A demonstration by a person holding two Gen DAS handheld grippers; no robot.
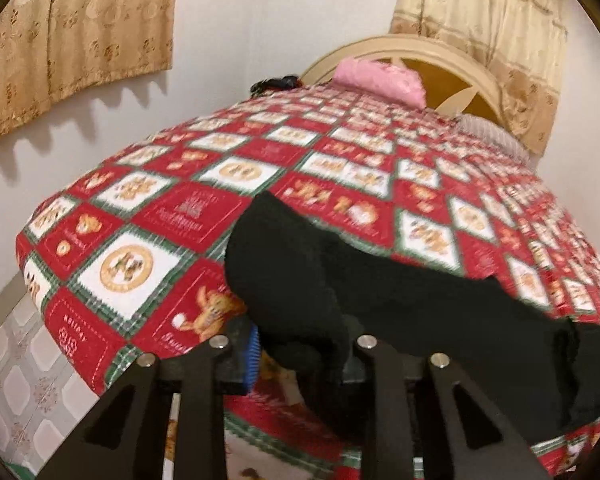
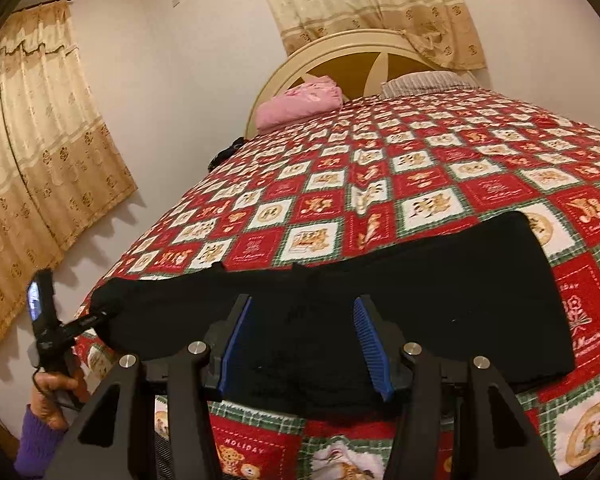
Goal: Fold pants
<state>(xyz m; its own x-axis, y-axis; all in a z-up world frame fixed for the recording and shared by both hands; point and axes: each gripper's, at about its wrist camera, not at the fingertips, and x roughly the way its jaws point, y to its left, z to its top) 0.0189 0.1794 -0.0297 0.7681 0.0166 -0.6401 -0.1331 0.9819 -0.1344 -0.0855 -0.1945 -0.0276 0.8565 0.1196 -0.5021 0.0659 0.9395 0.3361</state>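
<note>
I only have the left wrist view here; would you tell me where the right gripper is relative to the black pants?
Observer: The right gripper hovers over the black pants, between their two ends, blue pads apart and gripping nothing.
Operator: How does the pants' right end lie?
Observer: Flat on the patterned quilt, near the bed's front edge.
Operator: And my left gripper, seen from outside?
Observer: The left gripper pinches the pants' left end, carried by a hand in a purple sleeve.
</note>
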